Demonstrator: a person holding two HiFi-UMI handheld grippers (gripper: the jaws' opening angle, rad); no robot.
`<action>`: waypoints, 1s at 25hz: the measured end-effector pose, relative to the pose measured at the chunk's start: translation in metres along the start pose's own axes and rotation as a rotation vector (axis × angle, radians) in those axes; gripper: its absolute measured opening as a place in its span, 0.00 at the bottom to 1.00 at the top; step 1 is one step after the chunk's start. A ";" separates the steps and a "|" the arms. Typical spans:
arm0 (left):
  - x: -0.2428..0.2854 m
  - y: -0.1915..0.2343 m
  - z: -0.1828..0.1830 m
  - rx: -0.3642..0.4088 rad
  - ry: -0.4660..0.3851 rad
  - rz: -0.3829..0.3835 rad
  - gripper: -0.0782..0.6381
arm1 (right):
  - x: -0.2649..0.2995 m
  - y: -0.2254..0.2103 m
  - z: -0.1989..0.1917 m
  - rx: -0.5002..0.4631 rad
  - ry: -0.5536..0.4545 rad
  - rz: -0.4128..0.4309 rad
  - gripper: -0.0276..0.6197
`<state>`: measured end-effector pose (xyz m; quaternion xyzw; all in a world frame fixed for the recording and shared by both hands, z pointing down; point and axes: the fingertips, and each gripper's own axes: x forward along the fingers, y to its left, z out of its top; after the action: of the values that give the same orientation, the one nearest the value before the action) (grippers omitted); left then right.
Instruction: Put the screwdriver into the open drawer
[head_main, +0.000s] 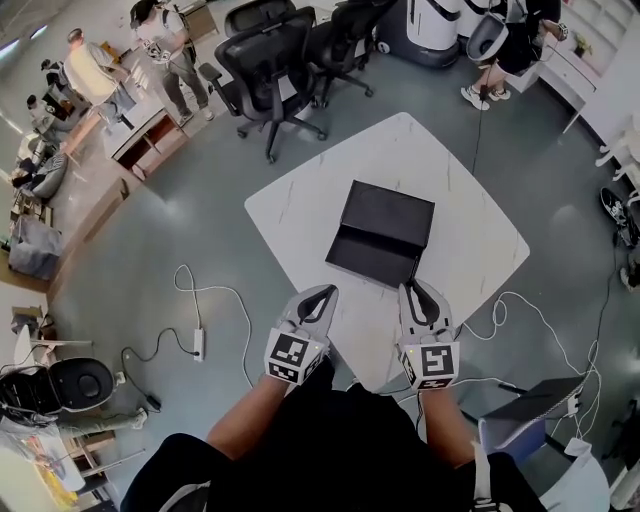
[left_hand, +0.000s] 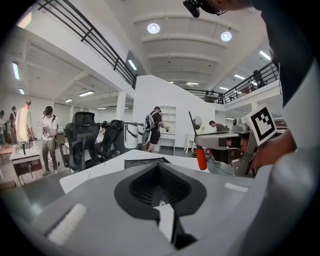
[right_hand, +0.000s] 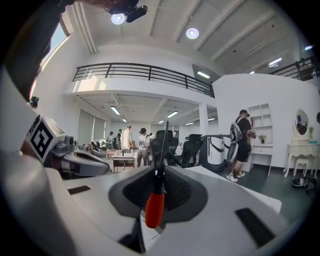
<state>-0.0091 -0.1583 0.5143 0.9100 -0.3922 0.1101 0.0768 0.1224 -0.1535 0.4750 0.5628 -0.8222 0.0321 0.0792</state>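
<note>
Over the near corner of the white desk (head_main: 300, 215), both claws side by side, pointed away from the body, forearms (head_main: 250, 415) behind them at the bottom of the head view. Got the screwdriver (right_hand: 155, 202) pinched in the right claw (head_main: 410, 290): red handle sitting low between the jaws, thin dark shaft sticking up and forward past the tips. Shows up in the left gripper view too, off to the right, handle down, shaft up. Left claw (head_main: 328, 294) clenched on nothing, jaws pressed together, just beside the right one and not touching it.

Further out, about mid-desk, a flat black box (head_main: 392, 212) with its drawer (head_main: 365, 258) pulled open toward the claws. Inside of the drawer just dark, too hard to make out. From the head view, shaft reaching toward the drawer's near right corner, so screwdriver close to the drawer but not in it yet.

Round the desk, grey floor (head_main: 150, 250). On the left, a white cable (head_main: 215, 295) looping over to a power strip (head_main: 198, 345). Past the far corner, a few black office chairs (head_main: 265, 70). Further back, several people (head_main: 165, 45) standing about, plus railings (right_hand: 145, 72) and ceiling lights (right_hand: 192, 33) up top in both gripper views.
</note>
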 end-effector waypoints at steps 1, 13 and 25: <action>0.002 0.004 0.001 -0.001 -0.001 -0.003 0.12 | 0.004 0.000 0.000 -0.011 0.007 -0.002 0.13; 0.018 0.024 -0.009 -0.033 0.016 -0.023 0.12 | 0.051 0.000 -0.034 -0.263 0.180 0.013 0.13; 0.016 0.041 -0.024 -0.058 0.035 -0.013 0.12 | 0.099 0.014 -0.086 -0.561 0.426 0.142 0.13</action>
<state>-0.0315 -0.1922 0.5434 0.9080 -0.3878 0.1141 0.1105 0.0822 -0.2271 0.5768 0.4414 -0.8011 -0.0727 0.3975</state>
